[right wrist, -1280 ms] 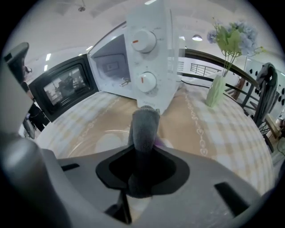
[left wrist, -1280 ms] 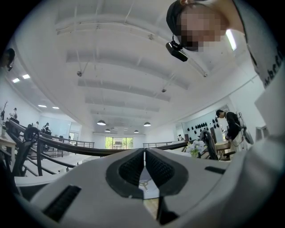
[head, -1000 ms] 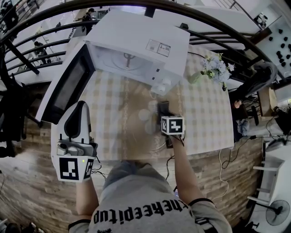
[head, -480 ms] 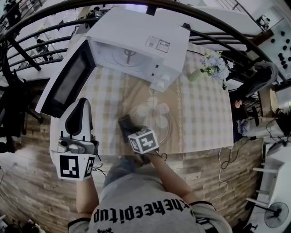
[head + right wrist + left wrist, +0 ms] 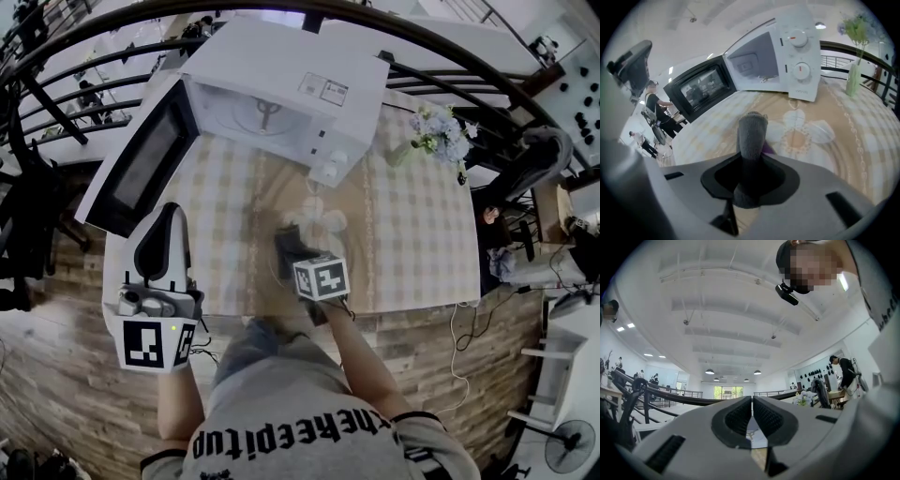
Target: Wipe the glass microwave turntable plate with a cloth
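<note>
Lying flat near the table's [image 5: 422, 253] front edge, before the open microwave [image 5: 300, 84], the glass turntable plate [image 5: 834, 154] has a grey cloth [image 5: 751, 136] over its left part, pinched in the right gripper [image 5: 292, 246]. Off the front left corner, the left gripper [image 5: 752, 416] is raised, jaws pressed together on nothing.

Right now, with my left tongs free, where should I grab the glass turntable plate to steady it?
Take the glass turntable plate by its rim, coming in low from the left. It lies flat on the table, so only the thin edge offers a bite, and the right tongs with the cloth sit over it. The left tongs are shut; open them first.
</note>
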Motion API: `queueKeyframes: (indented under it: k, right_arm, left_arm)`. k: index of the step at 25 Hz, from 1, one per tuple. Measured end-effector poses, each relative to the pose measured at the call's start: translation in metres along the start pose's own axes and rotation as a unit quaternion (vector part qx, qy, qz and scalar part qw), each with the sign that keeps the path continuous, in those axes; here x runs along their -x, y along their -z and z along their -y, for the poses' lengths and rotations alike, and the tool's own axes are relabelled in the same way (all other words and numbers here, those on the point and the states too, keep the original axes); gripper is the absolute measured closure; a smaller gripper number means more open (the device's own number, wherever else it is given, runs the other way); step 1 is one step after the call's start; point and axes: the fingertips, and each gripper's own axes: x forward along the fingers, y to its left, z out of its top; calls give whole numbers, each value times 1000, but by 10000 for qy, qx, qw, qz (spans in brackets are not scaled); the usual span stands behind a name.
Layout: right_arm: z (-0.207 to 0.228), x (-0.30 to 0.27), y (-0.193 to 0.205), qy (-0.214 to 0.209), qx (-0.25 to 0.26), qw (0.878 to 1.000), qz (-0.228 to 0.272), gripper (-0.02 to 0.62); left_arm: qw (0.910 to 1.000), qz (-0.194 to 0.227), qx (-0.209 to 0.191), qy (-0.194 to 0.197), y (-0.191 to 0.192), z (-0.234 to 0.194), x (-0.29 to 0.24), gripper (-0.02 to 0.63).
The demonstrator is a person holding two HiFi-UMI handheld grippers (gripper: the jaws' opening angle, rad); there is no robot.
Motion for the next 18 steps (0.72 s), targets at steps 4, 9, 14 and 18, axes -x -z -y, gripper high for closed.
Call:
queueKeyframes:
  k: [4,9,14,18]
  right_arm:
    - [39,11,1,313,-289,9990,134,495]
    - [82,27,5,690,-565,9957,242,495]
    - [119,45,11,1072,-710,9913,271,495]
    - [138,54,16,1212,-868,9883,323,495]
  left_arm:
    - [10000,13,-24,-51,-3,1,5,594]
    - [9999,46,-51,-87,-8,4,10,594]
    - [9998,61,-74,-151,-13,4,16,594]
    - [9997,82,-101,-215,-17,5,23,594]
